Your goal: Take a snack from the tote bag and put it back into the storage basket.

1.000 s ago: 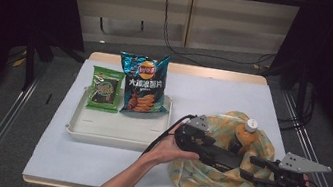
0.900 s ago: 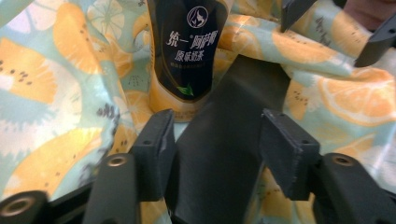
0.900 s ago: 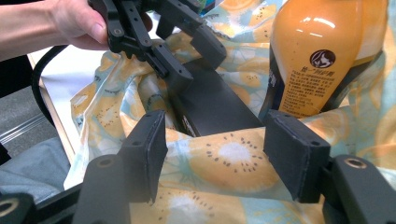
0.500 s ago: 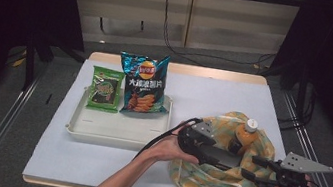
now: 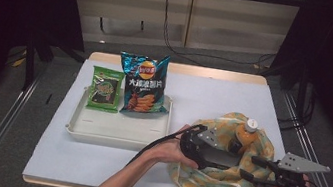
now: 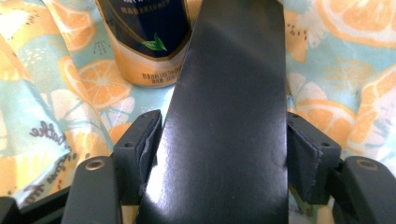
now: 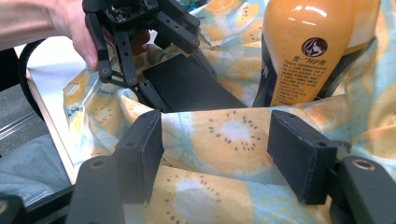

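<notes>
White-covered table [image 5: 92, 163], grey floor and dark curtains around; a tray [image 5: 117, 134] with two snack bags sits well left of the left gripper [image 5: 235, 157]. That gripper's jaws have just been opening, a black flat box [image 6: 224, 116] between them, inside the fruit-print bag [image 5: 213, 182]. Right gripper [image 5: 256, 168] jaws stand apart over the bag's rim, orange bottle [image 5: 247, 131] just beyond.

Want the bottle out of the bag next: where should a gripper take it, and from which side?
Grip the bottle just under its white cap, coming from above: it stands upright and the bag hides its lower body.
</notes>
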`<action>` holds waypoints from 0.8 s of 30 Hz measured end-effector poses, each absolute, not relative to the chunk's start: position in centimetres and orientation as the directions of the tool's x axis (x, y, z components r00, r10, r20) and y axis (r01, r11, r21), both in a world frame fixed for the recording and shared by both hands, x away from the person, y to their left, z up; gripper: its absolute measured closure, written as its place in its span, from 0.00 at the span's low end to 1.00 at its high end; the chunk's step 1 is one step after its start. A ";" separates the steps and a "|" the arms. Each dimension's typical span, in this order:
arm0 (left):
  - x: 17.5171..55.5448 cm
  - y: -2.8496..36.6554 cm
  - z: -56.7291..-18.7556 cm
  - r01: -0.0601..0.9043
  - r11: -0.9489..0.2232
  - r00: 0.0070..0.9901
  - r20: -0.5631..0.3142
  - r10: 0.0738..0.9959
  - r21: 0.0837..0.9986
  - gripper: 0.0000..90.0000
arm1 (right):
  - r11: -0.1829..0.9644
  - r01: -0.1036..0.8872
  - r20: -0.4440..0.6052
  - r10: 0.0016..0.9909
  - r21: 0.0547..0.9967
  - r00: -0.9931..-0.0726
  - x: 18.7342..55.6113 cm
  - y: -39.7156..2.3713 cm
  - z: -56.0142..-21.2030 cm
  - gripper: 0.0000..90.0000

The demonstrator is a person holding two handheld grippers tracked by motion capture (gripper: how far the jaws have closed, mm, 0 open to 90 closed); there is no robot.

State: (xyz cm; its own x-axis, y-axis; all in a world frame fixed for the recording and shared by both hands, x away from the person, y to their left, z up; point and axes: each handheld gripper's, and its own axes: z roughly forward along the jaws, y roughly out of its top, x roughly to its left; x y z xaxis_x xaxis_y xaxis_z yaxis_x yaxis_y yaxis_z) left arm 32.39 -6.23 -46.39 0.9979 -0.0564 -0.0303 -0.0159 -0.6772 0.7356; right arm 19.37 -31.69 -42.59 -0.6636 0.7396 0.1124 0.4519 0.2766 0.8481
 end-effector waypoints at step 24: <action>30.2 -6.0 -44.3 0.006 -0.702 0.999 -0.031 -0.023 0.712 0.48 | 0.222 0.440 0.124 0.765 0.870 -0.632 19.7 -31.6 -41.1 0.18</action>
